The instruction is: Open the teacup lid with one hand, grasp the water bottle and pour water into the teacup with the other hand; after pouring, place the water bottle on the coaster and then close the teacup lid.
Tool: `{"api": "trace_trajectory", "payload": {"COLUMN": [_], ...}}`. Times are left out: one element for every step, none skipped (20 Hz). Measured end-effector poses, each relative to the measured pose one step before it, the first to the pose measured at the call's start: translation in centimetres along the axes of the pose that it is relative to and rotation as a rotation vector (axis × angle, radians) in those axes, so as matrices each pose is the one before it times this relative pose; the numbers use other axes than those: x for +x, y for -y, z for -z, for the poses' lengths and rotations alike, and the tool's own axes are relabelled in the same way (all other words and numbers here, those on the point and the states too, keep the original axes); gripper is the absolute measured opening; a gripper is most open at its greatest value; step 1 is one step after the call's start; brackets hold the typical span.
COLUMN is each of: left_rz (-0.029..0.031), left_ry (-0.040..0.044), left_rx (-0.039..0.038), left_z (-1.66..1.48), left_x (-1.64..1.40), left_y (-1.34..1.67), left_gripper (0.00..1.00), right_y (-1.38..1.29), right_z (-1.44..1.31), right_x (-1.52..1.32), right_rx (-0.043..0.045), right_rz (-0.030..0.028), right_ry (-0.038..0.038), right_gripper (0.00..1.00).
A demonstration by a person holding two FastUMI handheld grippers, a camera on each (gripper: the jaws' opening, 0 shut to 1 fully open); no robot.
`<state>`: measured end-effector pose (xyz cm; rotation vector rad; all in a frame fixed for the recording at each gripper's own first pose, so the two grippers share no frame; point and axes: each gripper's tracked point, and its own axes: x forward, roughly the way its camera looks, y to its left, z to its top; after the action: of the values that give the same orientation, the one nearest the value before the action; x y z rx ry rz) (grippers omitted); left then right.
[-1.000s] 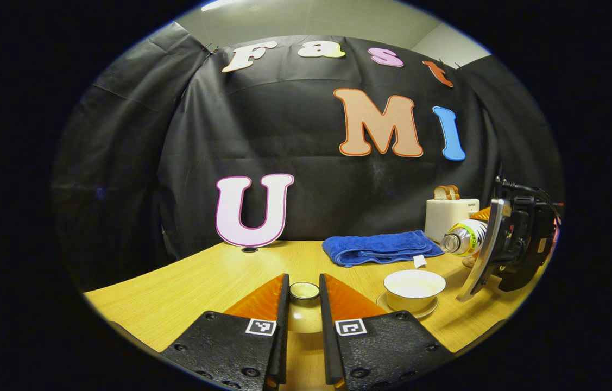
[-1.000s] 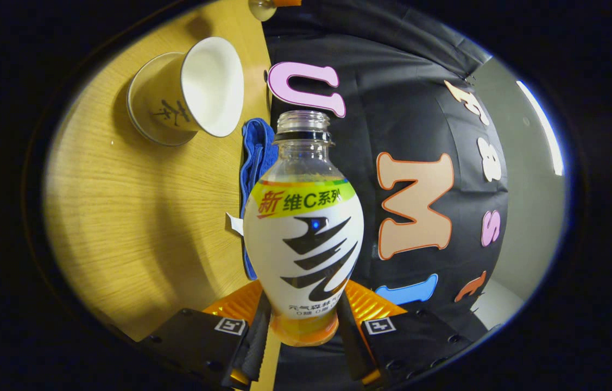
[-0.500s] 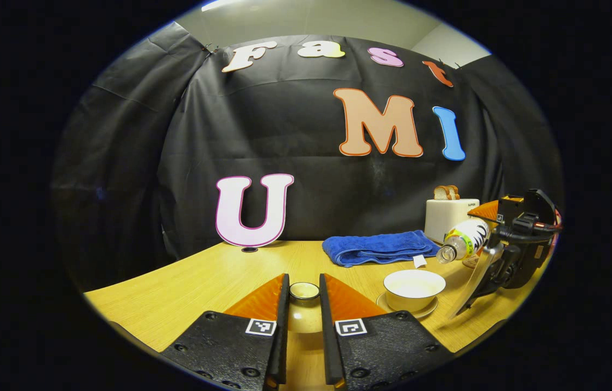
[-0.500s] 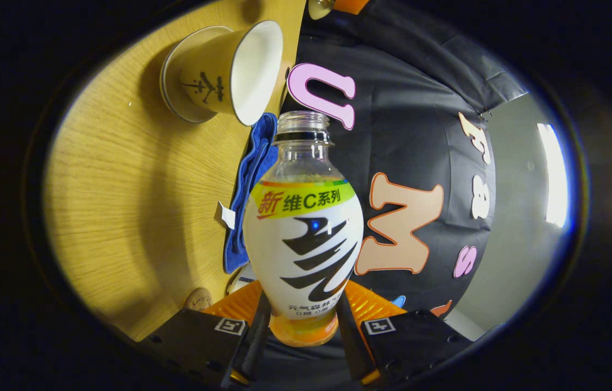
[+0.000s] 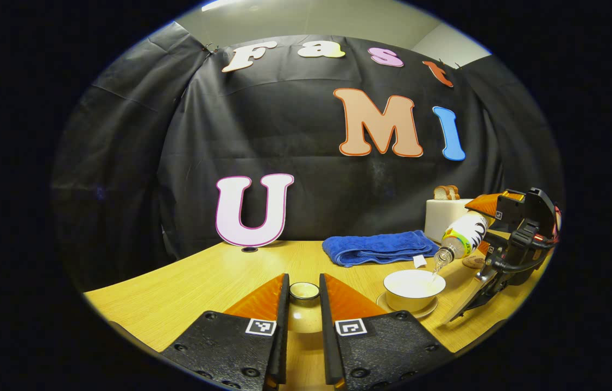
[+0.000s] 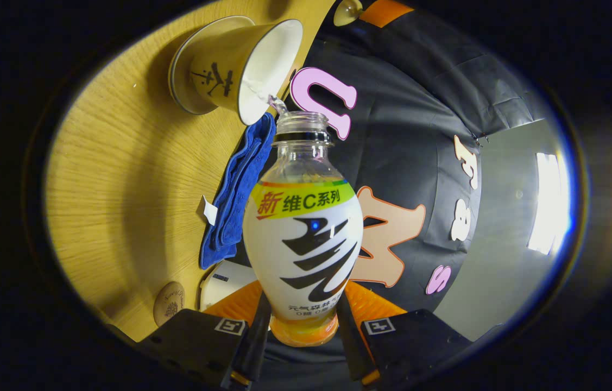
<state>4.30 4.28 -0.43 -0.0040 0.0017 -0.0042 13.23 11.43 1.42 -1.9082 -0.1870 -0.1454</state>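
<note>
bottle (image 6: 303,239) btwn right gripper (image 6: 302,326) fingers, tilted over teacup (image 6: 235,68)

Wooden table (image 5: 186,288), blue towel (image 5: 379,247), saucer (image 5: 425,312), coaster (image 6: 169,303), toaster (image 5: 447,214)

Overhead ceiling strip light (image 6: 547,203) glares; table (image 5: 186,282) brightly lit, soft shadows; strong fisheye bending at edges; focus sharp.

The coaster (image 5: 472,262) sits mostly hidden behind the right gripper (image 5: 482,225), the lid (image 5: 304,304) is half covered between fingers, and the toaster (image 6: 224,282) pokes out partly behind the bottle (image 6: 303,239).
</note>
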Motion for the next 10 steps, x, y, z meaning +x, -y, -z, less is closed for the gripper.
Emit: {"api": "trace_trajectory", "payload": {"left_rz": [-0.00008, 0.00010, -0.00005, 0.00004, 0.00003, 0.00000, 0.00014, 0.00000, -0.00001, 0.00001], "left_ry": [0.00058, -0.00067, 0.00042, -0.00025, -0.00011, 0.00016, -0.00012, 0.00023, -0.00022, 0.00010], "left_rx": [-0.00038, 0.00035, -0.00017, 0.00009, 0.00007, -0.00012, 0.00014, -0.00008, 0.00022, -0.00006], "left_z": [0.033, 0.015, -0.020, -0.021, 0.040, -0.012, 0.006, -0.030, 0.031, 0.007], "left_x": [0.019, -0.007, 0.022, -0.003, -0.019, 0.033, -0.011, 0.007, -0.052, 0.038], "left_y": [-0.016, 0.056, -0.032, -0.008, -0.029, 0.029, -0.015, -0.022, 0.020, -0.001], "left_gripper": [0.25, 0.25, 0.25, 0.25, 0.25, 0.25, 0.25, 0.25, 0.25, 0.25], "right_y": [0.412, 0.079, 0.167, 0.093, -0.070, -0.036, 0.046, 0.282, 0.060, -0.122], "right_z": [0.078, -0.055, -0.031, -0.149, -0.129, 0.051, -0.045, -0.050, 0.040, 0.027], "right_x": [0.378, 0.092, 0.025, 0.013, 0.025, 0.034, 0.021, -0.012, 0.020, 0.085], "right_rx": [-0.01064, -0.00793, -0.00939, -0.00910, -0.00225, 0.00171, -0.00468, -0.00888, -0.00386, 0.00198], "right_rz": [0.00923, 0.00849, 0.00989, 0.00277, -0.00525, -0.00273, 0.00319, 0.01004, 0.00506, 0.00051], "right_ry": [0.00485, 0.00638, 0.00386, 0.00532, 0.00306, 0.00254, 0.00383, 0.00133, 0.00379, 0.00242], "right_gripper": [0.65, 0.65, 0.65, 0.65, 0.65, 0.65, 0.65, 0.65, 0.65, 0.65]}}
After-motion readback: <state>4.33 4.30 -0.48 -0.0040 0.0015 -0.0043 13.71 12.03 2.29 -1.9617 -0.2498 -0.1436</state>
